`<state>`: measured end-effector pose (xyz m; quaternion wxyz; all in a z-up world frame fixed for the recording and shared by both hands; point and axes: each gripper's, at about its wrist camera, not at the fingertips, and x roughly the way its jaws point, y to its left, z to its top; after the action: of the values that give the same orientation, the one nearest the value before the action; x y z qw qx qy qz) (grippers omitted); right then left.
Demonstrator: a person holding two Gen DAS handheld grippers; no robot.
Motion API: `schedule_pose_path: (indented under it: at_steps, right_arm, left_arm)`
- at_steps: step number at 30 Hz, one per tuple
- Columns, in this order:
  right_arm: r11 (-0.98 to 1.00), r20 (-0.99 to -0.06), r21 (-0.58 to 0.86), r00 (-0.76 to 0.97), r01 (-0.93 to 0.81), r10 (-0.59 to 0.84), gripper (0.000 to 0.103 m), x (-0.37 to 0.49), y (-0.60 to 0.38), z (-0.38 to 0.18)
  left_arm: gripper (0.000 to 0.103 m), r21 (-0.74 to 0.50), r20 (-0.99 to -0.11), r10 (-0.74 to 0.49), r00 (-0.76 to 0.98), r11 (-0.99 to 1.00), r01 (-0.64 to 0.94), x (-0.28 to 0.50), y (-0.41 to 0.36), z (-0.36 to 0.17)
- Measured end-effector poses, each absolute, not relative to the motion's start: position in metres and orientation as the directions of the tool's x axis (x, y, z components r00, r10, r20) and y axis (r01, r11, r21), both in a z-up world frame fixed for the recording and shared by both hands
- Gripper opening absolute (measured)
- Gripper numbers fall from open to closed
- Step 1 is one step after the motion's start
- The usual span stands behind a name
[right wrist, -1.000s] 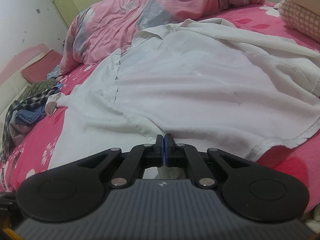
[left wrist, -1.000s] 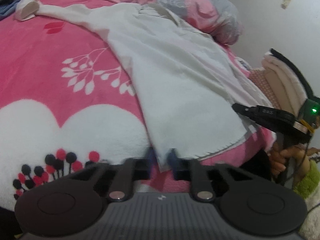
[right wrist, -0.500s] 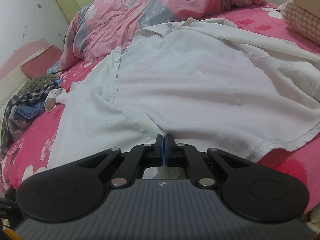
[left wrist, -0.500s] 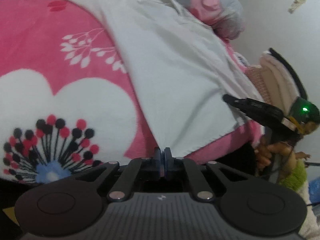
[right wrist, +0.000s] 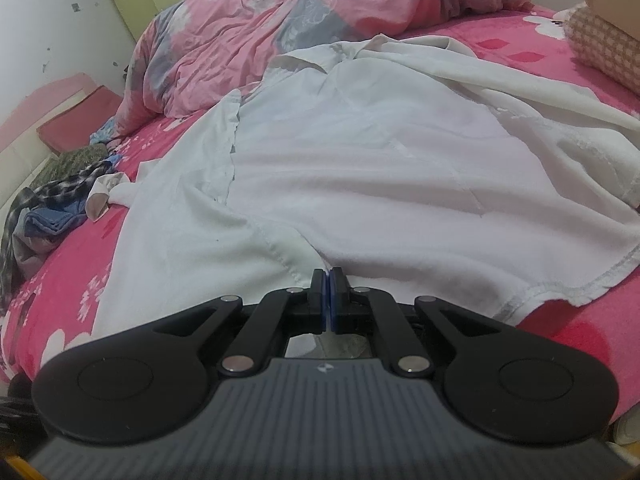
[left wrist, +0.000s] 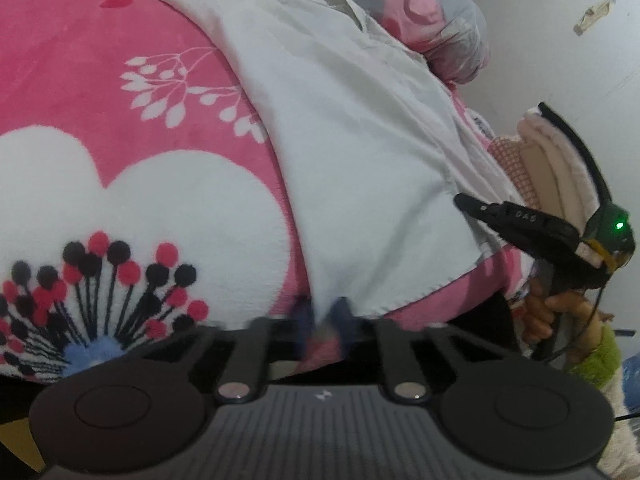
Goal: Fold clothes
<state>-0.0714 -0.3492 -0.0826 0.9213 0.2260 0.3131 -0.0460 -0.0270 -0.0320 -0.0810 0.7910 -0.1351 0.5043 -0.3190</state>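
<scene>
Pink bed blanket [left wrist: 120,72] under white shirt [right wrist: 380,168], long axis running away from both grippers. Right gripper [right wrist: 329,300] clamped on near hem; left gripper [left wrist: 322,314] slightly parted, blurred, at hem corner.

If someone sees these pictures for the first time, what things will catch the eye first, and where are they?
First comes the large white garment, spread flat across the middle of the bed, its hem toward both grippers. Under it lies the bright pink blanket, with a big white heart and a red-and-black flower at the lower left of the left wrist view. The right gripper is shut at the hem, and a crumpled pink and grey duvet lies beyond the garment's collar.
</scene>
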Motion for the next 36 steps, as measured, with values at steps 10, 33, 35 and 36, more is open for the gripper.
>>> schedule_pose_path:
  at_steps: [10, 33, 35, 36]
  right_arm:
    - [0.908, -0.627, 0.348, 0.778, 0.236, 0.038, 0.012, -0.079, -0.352, -0.070]
    - [0.909, -0.739, 0.411, 0.611, 0.077, 0.283, 0.030, 0.164, -0.318, -0.046]
    - [0.907, -0.754, 0.414, 0.589, 0.081, 0.292, 0.030, 0.179, -0.316, -0.058]
    - [0.909, -0.751, 0.411, 0.591, 0.071, 0.294, 0.030, 0.180, -0.315, -0.058]
  left_arm:
    - [0.027, -0.562, -0.696, -0.669, 0.260, 0.734, 0.381, -0.024, -0.025, -0.082]
    - [0.034, -0.266, -0.669, -0.598, 0.441, 0.747, 0.609, -0.007, -0.054, -0.063]
    - [0.034, -0.269, -0.668, -0.600, 0.440, 0.747, 0.608, -0.007, -0.052, -0.064]
    - [0.033, -0.270, -0.668, -0.600, 0.440, 0.746, 0.608, -0.007, -0.052, -0.063]
